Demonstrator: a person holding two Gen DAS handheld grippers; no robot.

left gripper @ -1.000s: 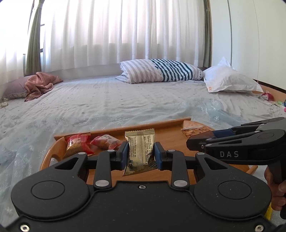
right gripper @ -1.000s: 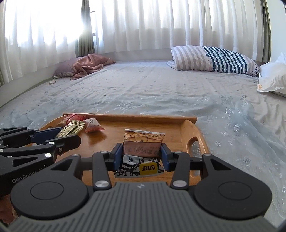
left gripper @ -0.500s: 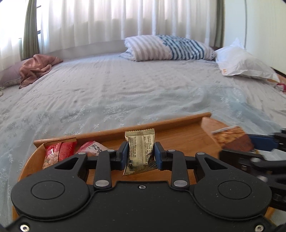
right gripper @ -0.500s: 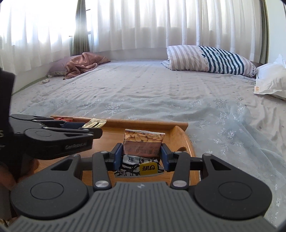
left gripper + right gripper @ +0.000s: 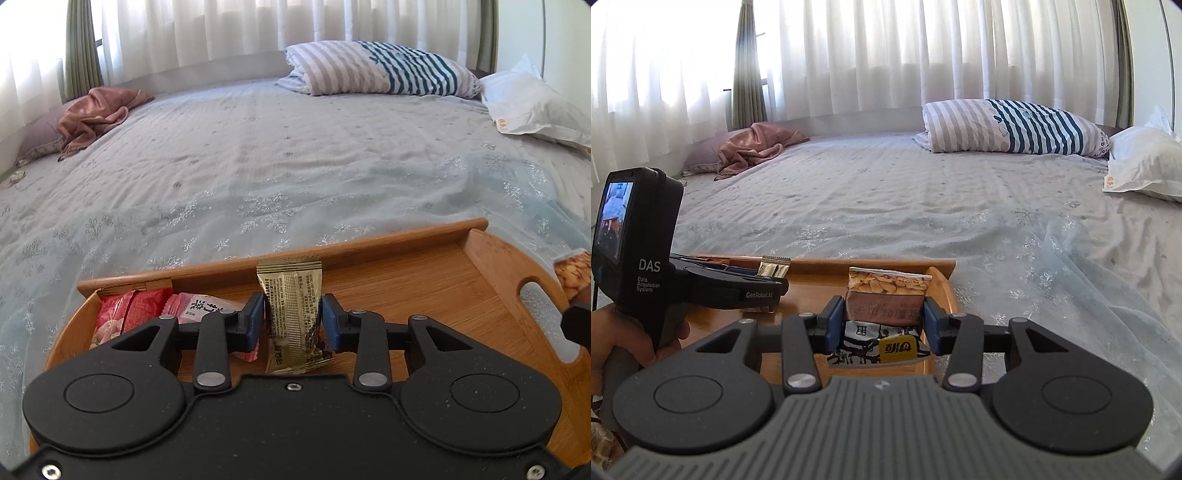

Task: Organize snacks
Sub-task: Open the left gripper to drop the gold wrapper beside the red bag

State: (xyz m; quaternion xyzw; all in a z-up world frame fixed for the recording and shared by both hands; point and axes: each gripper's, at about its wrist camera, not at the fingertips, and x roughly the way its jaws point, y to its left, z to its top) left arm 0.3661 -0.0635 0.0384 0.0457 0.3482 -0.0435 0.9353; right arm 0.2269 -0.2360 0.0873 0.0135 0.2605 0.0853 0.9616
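My left gripper [image 5: 291, 319] is shut on a gold snack packet [image 5: 290, 295] and holds it upright over the wooden tray [image 5: 424, 295]. Two red and pink snack packets [image 5: 155, 308] lie in the tray's far left corner. My right gripper [image 5: 884, 323] is shut on a brown peanut packet [image 5: 886, 295] over the tray's right end [image 5: 942, 280]. The left gripper with its gold packet [image 5: 774, 266] shows at the left of the right wrist view. The peanut packet's edge [image 5: 572, 275] shows at the right of the left wrist view.
The tray lies on a bed with a pale blue sheet [image 5: 295, 166]. A striped pillow [image 5: 380, 68], a white pillow [image 5: 535, 107] and a pink cloth [image 5: 96, 118] lie at the far side. Curtains hang behind.
Both grippers rose and tilted so the tray sits lower in view. The left gripper moved left toward the red packets; the right gripper drifted to the tray's right end. Both grips unchanged.
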